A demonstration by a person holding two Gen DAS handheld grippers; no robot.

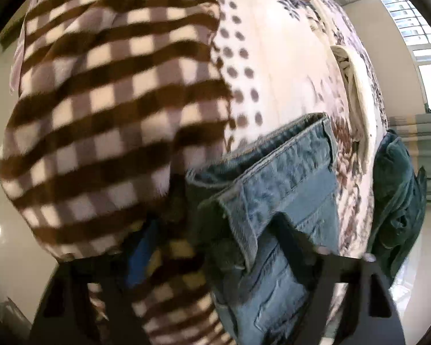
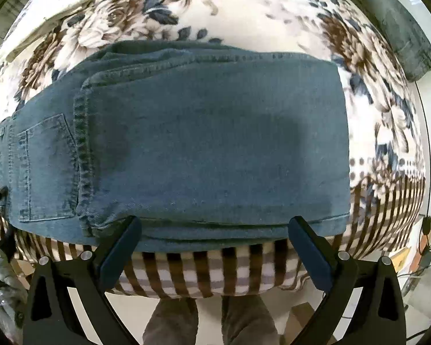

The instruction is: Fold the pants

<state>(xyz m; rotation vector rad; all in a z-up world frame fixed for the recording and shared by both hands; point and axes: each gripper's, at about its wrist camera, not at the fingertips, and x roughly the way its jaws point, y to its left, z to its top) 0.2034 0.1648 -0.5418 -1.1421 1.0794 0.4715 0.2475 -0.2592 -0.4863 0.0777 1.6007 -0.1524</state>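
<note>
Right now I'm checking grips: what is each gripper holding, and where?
The left gripper grips the jeans at the waistband end. The right gripper is open above the jeans' near edge, holding nothing.

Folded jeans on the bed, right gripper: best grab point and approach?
Take the jeans at the near long folded edge, from above. The open right gripper already straddles it, the layers stack there, and it overhangs the checked blanket.

Two close wrist views angled down, sharing folded jeans (image 2: 186, 143) on blanket (image 2: 244, 14).
</note>
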